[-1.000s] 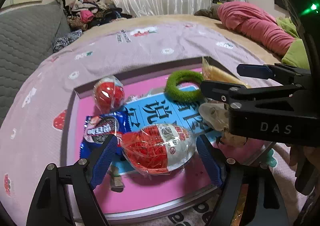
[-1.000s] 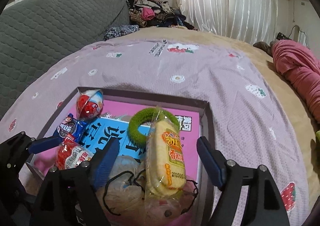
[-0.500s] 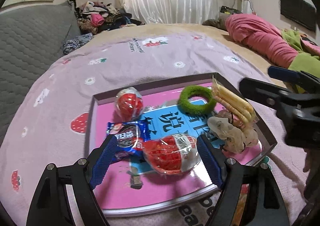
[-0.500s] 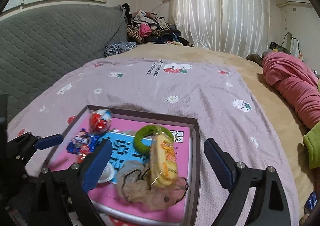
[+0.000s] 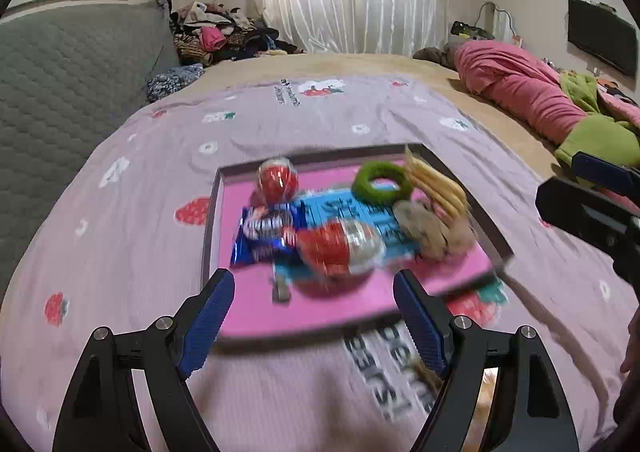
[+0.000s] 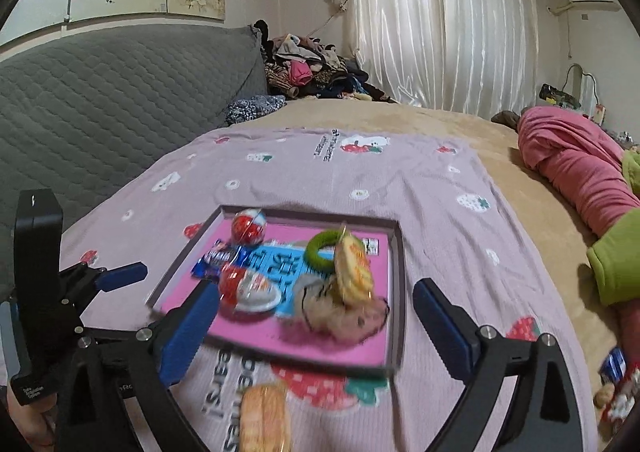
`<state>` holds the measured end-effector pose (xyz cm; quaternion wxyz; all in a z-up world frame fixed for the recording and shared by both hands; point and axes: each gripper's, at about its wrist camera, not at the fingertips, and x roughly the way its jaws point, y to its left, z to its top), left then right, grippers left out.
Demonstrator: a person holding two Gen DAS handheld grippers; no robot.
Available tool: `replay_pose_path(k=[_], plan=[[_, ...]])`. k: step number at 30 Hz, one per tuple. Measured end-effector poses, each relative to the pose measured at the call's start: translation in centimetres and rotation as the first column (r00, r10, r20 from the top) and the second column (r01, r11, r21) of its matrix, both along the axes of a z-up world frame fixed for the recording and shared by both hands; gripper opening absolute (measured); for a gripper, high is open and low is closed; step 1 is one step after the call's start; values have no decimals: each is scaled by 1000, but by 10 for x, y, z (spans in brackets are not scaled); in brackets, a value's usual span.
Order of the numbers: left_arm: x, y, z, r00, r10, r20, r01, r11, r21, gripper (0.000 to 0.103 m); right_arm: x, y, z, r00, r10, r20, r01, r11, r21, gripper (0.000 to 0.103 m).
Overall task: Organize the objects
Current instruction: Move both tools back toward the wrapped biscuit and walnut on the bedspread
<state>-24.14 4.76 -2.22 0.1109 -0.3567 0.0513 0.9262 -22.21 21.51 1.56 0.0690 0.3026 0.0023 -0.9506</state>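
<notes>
A pink-floored tray (image 5: 211,220) lies on the lilac bedsheet. In it are a small red egg (image 5: 277,182), a blue biscuit packet (image 5: 262,232), a big red-and-clear egg (image 5: 340,248), a green ring (image 5: 380,182), a yellow cracker packet (image 5: 438,186) and a beige fluffy pouch (image 5: 434,232). My left gripper (image 5: 316,318) hangs open in front of the tray, holding nothing. My right gripper (image 6: 316,332) is also back from the tray (image 6: 396,284). Its jaws are opening, with nothing between them. The cracker packet (image 6: 352,272) leans on the pouch (image 6: 344,316).
A loose round cracker packet (image 6: 266,418) lies on the sheet below the tray, and more snacks (image 6: 618,384) sit at the lower right. A grey quilted headboard (image 6: 100,100) is on the left. A pink blanket (image 5: 520,100) and a green cloth (image 5: 596,140) lie to the right.
Both grippers have drawn back and up from the tray, so its contents look smaller. The right jaws have widened. The big egg and the cracker packet no longer sit between the fingers.
</notes>
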Motion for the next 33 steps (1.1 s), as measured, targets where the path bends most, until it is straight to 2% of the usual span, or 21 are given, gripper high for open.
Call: replay_pose_path(k=[7, 17, 24, 33], plan=[[55, 1, 10, 999, -17, 27, 16, 1000, 9, 83, 41, 0, 16, 1000, -3, 21, 2, 1000, 25, 98], [121, 18, 33, 999, -45, 17, 46, 998, -34, 83, 84, 2, 37, 999, -9, 32, 7, 999, 35, 98], [149, 15, 51, 1000, 0, 3, 0, 1000, -30, 83, 117, -1, 49, 999, 1, 32, -2, 999, 49, 98], [171, 10, 69, 1000, 16, -11, -17, 999, -31, 83, 145, -1, 69, 1000, -4, 4, 4, 999, 48, 102]])
